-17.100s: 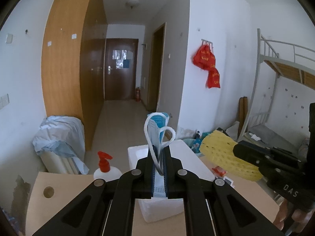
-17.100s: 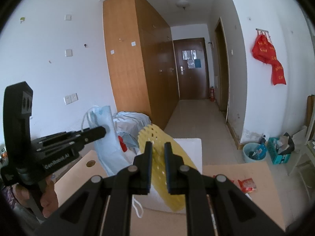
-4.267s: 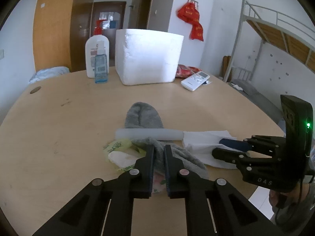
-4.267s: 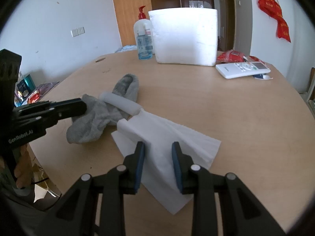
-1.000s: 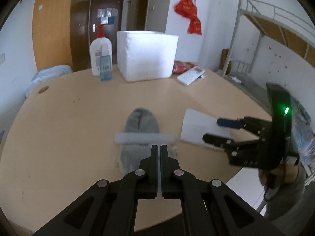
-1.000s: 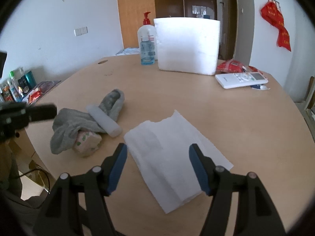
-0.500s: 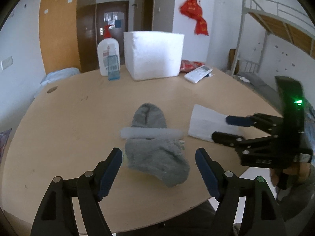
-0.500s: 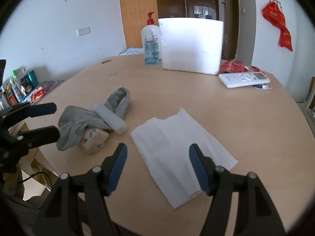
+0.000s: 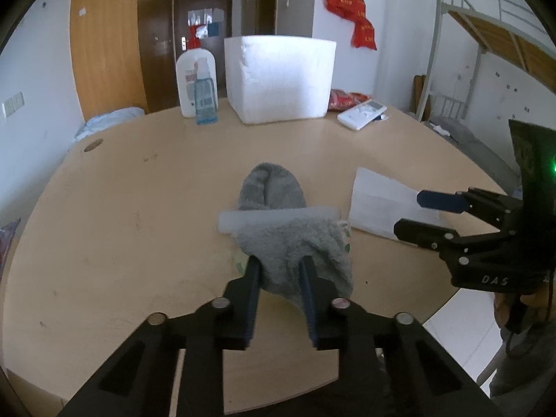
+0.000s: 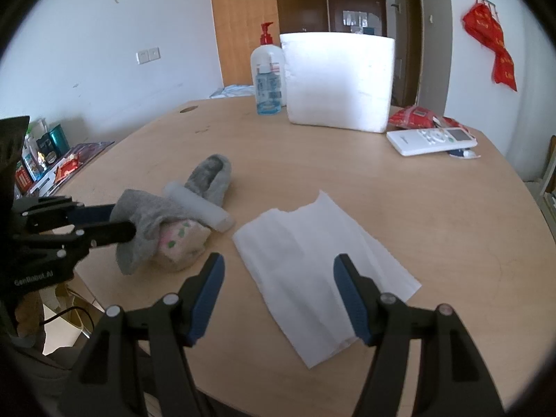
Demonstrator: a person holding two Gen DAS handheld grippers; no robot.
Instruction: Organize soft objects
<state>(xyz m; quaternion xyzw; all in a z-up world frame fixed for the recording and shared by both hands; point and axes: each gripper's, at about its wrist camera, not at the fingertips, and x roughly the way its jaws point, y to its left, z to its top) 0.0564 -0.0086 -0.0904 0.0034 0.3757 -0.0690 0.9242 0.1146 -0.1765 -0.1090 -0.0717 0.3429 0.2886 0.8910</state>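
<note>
A grey sock [image 9: 274, 208] lies on the round wooden table [image 9: 139, 208], with a white foam roll [image 9: 278, 216] across it and a floral tissue pack [image 10: 180, 243] under its near end. My left gripper [image 9: 279, 264] has its fingers on either side of the sock's near end and is closing on it; it also shows in the right wrist view [image 10: 121, 224]. A white paper towel [image 10: 323, 243] lies flat to the right. My right gripper [image 10: 278, 271] is open and empty just above the towel's near part.
A white foam box [image 9: 278, 80] stands at the back of the table with a pump bottle [image 9: 196, 76] and a small blue bottle [image 9: 205, 95] to its left. A white remote [image 10: 431, 140] and a red packet [image 10: 413, 116] lie at the back right.
My left gripper moved forward from wide open and narrowed around the sock's near end. The right gripper stays open over the paper towel.
</note>
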